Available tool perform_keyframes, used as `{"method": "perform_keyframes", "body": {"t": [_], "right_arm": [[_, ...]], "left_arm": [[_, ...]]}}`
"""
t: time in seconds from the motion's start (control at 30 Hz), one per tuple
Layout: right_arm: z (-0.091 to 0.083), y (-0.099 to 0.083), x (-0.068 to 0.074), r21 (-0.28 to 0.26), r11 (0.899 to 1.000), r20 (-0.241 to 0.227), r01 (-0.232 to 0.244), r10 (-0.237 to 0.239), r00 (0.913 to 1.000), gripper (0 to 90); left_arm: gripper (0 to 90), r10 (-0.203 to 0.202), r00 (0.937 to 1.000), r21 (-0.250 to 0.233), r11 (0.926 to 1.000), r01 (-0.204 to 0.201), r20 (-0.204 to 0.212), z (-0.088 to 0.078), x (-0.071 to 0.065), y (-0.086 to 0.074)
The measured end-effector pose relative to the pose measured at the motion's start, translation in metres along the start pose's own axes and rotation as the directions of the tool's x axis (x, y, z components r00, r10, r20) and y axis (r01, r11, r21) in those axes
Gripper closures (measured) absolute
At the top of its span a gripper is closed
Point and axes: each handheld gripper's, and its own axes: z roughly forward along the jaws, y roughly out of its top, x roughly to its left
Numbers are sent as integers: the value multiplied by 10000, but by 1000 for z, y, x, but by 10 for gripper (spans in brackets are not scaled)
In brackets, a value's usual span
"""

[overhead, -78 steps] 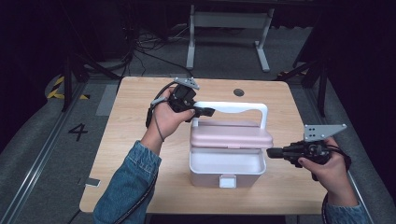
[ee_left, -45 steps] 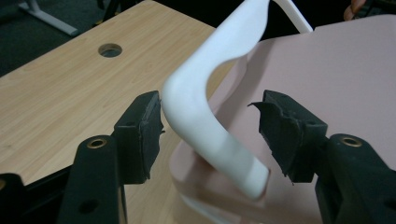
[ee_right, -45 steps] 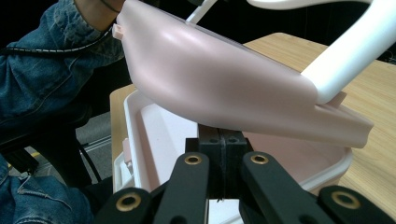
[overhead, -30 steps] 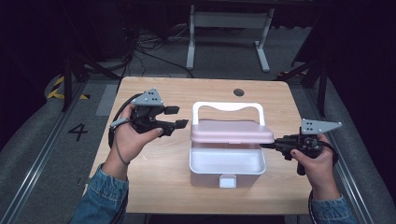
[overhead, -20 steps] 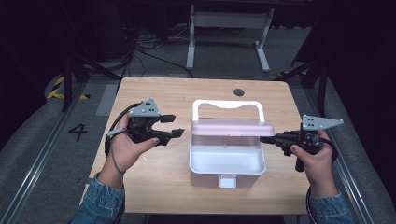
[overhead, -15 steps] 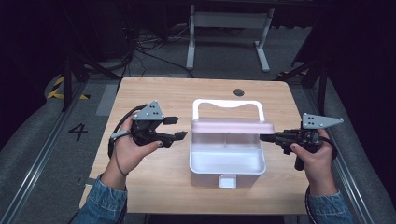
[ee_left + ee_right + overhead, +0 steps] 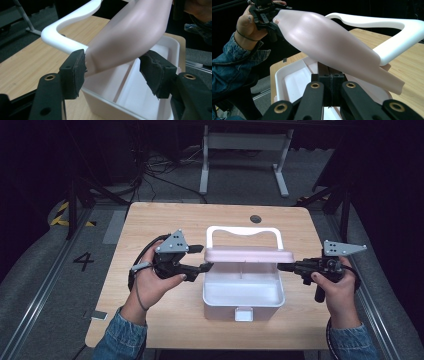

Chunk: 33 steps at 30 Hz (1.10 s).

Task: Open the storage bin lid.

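A single readable mark is a dark figure "4" [image 7: 83, 261], painted on the grey floor [image 7: 45, 270] at about nine o'clock from the counter [image 7: 150, 220], just beside its left edge. Yellow and black hazard stripes [image 7: 62, 215] lie on the same floor at about ten o'clock, with no words on them. Nothing else carries legible text, label or brand.

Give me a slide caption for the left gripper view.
Left claw open around the pink lid's end, above the white box.
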Motion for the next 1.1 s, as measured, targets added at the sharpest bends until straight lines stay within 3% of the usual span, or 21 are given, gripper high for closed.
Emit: {"method": "perform_keyframes", "body": {"t": [0.13,0.23,0.37,0.47,0.67,0.83,1.1], "right_arm": [[0,0,0,6,10000,-22,-21,21,10000,900],[1,-1,-1,45,10000,-19,-39,39,10000,900],[1,-1,-1,68,10000,17,-58,58,10000,900],[1,-1,-1,69,10000,29,-44,44,10000,900],[0,-1,-1,72,10000,22,-32,32,10000,900],[-2,0,0,109,9999,57,-23,22,10000,900],[-7,1,4,218,9997,198,100,-104,9997,900]], "left_arm": [[377,182,9998,-57,9998,-182,5,6,-2,3],[357,472,9986,-37,9989,-473,-226,11,-3,5],[361,567,9977,-189,9982,-575,-381,16,-2,7],[442,592,9973,-212,9980,-602,-438,17,-1,8],[491,798,9948,-28,9968,-802,-626,18,3,9],[526,631,9957,-230,9976,-648,-678,18,6,8],[561,584,9965,-91,9982,-591,-596,18,14,14]]}}
